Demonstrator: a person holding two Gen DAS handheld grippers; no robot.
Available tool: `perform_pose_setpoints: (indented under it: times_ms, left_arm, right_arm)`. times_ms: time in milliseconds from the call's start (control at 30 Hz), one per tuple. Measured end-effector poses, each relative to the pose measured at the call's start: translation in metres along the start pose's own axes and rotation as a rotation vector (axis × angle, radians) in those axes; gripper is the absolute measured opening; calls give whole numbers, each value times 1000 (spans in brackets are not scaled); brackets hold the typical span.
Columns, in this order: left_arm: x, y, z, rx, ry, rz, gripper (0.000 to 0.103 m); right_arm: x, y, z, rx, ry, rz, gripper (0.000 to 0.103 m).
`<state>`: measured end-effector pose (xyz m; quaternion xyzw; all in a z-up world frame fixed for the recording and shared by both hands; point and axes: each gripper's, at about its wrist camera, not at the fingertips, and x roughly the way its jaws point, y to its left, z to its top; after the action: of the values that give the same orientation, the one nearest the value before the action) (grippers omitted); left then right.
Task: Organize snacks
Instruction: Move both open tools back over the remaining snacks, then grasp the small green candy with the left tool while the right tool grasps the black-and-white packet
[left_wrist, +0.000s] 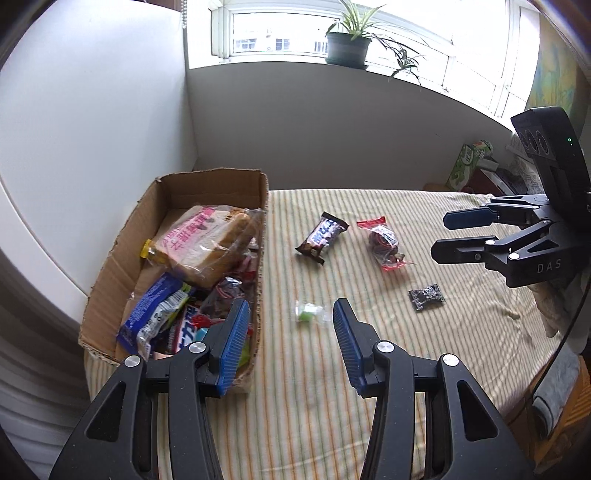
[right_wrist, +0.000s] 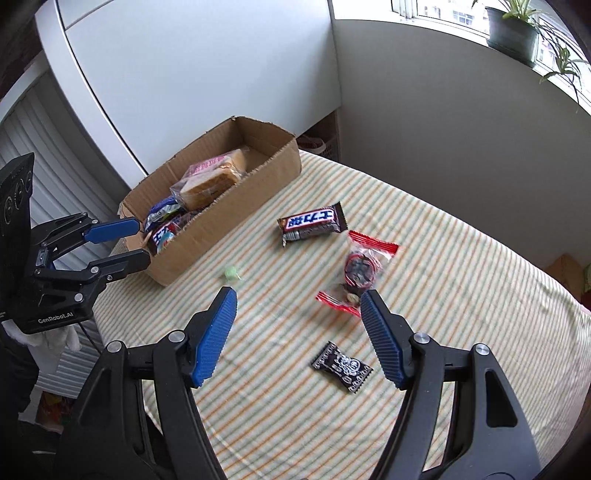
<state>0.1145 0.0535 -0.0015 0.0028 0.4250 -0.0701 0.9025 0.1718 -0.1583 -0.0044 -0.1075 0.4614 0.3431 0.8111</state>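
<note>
Four snacks lie loose on the striped tabletop (right_wrist: 461, 258), to the right of the cardboard box (right_wrist: 236, 218) that already holds a bread bag, wafers and other packets. The left gripper (left_wrist: 290, 325) hangs with its jaws wide apart and nothing between them, right beside the box's near corner. The small green candy (left_wrist: 308, 311) sits almost straight ahead between its fingertips, so this is the nearer hand for that piece. It is tiny, in a clear wrapper, with no marked long axis.

The right gripper (right_wrist: 299, 328) is likewise spread open and empty. The black sachet (right_wrist: 341, 367) lies just ahead of it and low between the fingers, its long axis running diagonally from upper left to lower right across the opening. The red-ended clear packet (right_wrist: 358, 271) lies just beyond the right finger's tip, its length running roughly away from the gripper. The chocolate bar (right_wrist: 312, 223) is farther on, toward the box, lying crosswise.

The left wrist view looks down into the box and shows it crowded at the near end, with free floor at the far end. The right wrist view sees only the tops of the contents over the box's side wall, but shows the sachet's tilt far more clearly.
</note>
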Motion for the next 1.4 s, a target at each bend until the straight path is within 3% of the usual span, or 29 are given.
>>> perform_pose_setpoints:
  times_ms: [400, 533, 1033, 1300, 1400]
  left_arm:
    - [37, -37, -24, -24, 83, -69, 46]
    - [53, -40, -26, -34, 112, -62, 46]
    - [69, -37, -26, -37, 134, -29, 46]
    - [66, -29, -33, -62, 136, -55, 46]
    - [68, -30, -36, -63, 139, -58, 46]
  right_arm:
    - [20, -16, -51, -75, 96, -8, 72]
    - [32, -17, -59, -112, 131, -20, 65]
    - [39, -24, -70, -118, 127, -39, 65]
    - [31, -25, -75, -105, 60, -50, 69]
    - [33, -23, -74, -152, 89, -85, 69]
